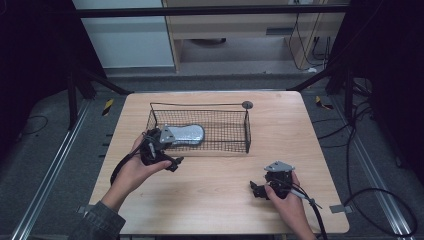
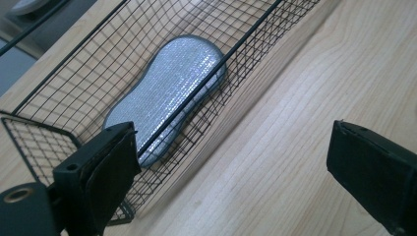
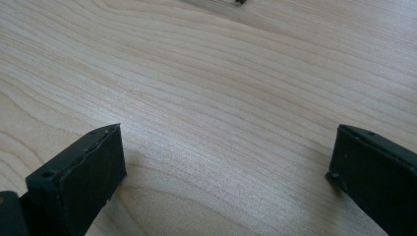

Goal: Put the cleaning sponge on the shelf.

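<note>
One silver sponge (image 2: 167, 93) lies flat on the floor of the black wire basket (image 1: 247, 131), at the left end of it, close to the near wall. The left tool (image 2: 231, 162) hangs just at this near wall, from outside, and its jaws are spread wide; nothing is between them. The right tool (image 3: 226, 167) rests low over the bare wood of the desk (image 1: 215, 180), well apart from the basket, and its jaws are spread as well and carry nothing. The sponge has a peanut-like outline, narrower in the middle, and its skin looks like a shiny woven foil. I judge it is light and soft, so it will give under the pads and it needs only a gentle squeeze; the foil may be a little slippery. The best place to take it seems the narrow waist, across the short width, coming from above over the rim, because the mesh wall stands between the tool and the sponge.
</note>
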A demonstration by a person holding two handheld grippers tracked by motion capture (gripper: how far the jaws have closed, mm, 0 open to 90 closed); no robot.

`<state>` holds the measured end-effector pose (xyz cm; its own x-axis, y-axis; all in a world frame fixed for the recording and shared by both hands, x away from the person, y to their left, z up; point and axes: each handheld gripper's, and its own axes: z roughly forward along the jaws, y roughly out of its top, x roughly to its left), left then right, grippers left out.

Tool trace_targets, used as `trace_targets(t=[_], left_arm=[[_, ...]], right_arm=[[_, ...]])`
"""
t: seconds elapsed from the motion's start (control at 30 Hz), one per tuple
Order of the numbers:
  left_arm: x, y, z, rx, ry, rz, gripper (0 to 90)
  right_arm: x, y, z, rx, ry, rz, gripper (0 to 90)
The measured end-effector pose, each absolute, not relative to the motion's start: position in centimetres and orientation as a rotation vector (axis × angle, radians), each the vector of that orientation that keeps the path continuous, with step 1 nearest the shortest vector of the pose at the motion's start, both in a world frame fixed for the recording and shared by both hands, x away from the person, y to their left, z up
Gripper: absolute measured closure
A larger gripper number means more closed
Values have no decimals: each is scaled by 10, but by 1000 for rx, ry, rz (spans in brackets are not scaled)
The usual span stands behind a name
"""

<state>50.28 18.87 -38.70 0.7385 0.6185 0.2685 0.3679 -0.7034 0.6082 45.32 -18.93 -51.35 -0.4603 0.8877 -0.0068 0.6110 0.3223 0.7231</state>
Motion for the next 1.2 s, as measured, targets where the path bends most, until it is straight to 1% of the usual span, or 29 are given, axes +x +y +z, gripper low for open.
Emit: trace_targets(t=[0.13,0.5,0.7,0.8,1.2], left_arm=[[494,196,-394,2408,752,638,46],[480,229,-415,2332,875,646,45],[483,250,-431,2321,971,636,46],[487,260,-440,2294,1019,601,46],[498,283,-472,2284,1133,570,45]], right_arm=[[453,-189,-513,1327,2190,932,6],[453,-189,-513,1327,2189,932,6],[453,-189,-513,1328,2190,932,6],[453,-189,-513,1329,2190,931,6],[453,-189,-513,1326,2190,931,6]])
